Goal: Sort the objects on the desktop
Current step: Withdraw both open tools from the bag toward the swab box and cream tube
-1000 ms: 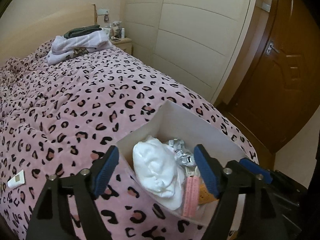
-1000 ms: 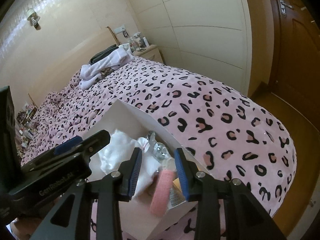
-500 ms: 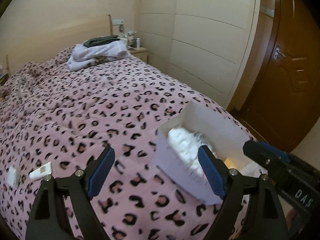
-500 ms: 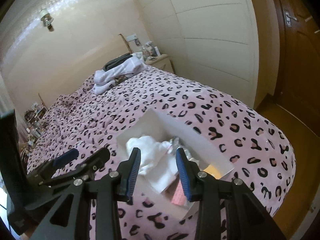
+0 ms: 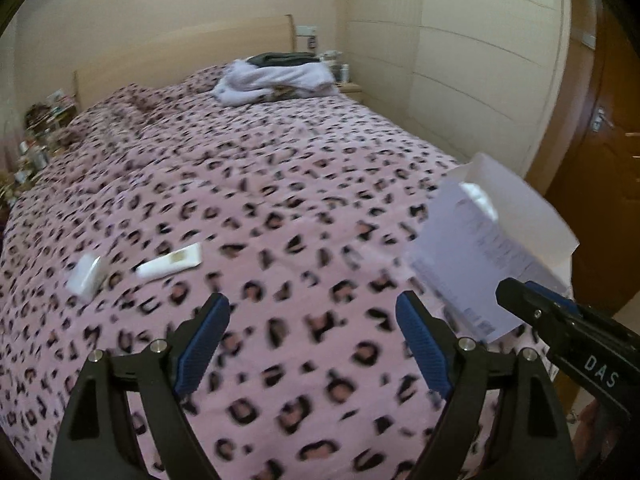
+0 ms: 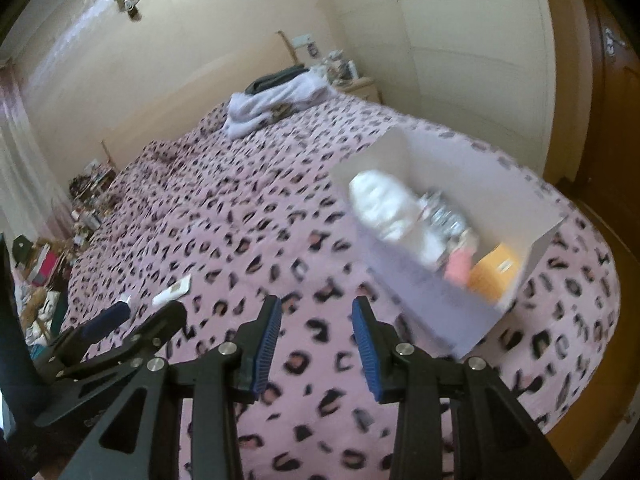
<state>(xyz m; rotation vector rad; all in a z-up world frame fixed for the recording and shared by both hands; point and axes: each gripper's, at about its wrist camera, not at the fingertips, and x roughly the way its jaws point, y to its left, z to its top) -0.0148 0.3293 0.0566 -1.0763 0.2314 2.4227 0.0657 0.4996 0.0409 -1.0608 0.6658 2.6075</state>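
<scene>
The left hand-held gripper (image 5: 308, 336) is being held with its jaws spread wide and nothing between them, over the leopard-print bedspread (image 5: 280, 184). The right hand-held gripper (image 6: 316, 340) is being held with a narrow gap between its pads, likewise empty. A white box (image 6: 516, 184) is being carried by the bed near its right edge; a white bundle (image 6: 384, 204), a pink item (image 6: 460, 266) and an orange packet (image 6: 494, 274) are being kept inside. A white tube (image 5: 170, 266) and a small white packet (image 5: 85, 278) are lying apart on the bedspread, left of the box.
</scene>
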